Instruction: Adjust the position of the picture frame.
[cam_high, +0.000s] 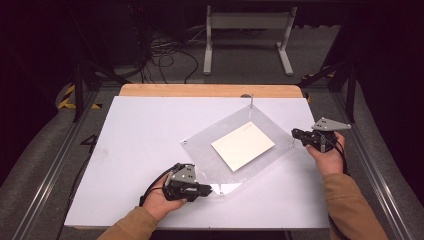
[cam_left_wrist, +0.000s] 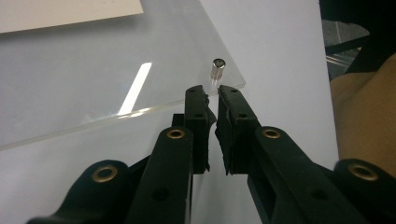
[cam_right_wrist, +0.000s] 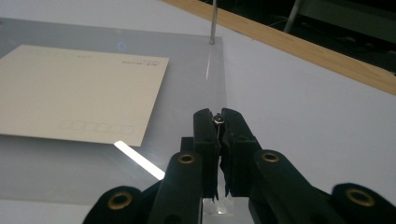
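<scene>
A clear acrylic plate (cam_high: 210, 145) lies at an angle on the white table (cam_high: 135, 150), with a cream card (cam_high: 243, 145) at its middle. My left gripper (cam_high: 210, 189) is at the plate's near corner. In the left gripper view its jaws (cam_left_wrist: 212, 93) stand a narrow gap apart, just short of a short metal pin (cam_left_wrist: 217, 69) standing upright in that corner. My right gripper (cam_high: 295, 133) is at the plate's right corner, shut on a small metal pin (cam_right_wrist: 218, 119) there. A tall thin pin (cam_right_wrist: 213, 21) rises from the far corner.
A wooden strip (cam_high: 210, 90) runs along the table's far edge. Beyond it, a white frame stand (cam_high: 247, 22) and loose cables (cam_high: 165, 50) sit on the floor. A person's sleeve (cam_left_wrist: 364, 121) is close on the right in the left gripper view.
</scene>
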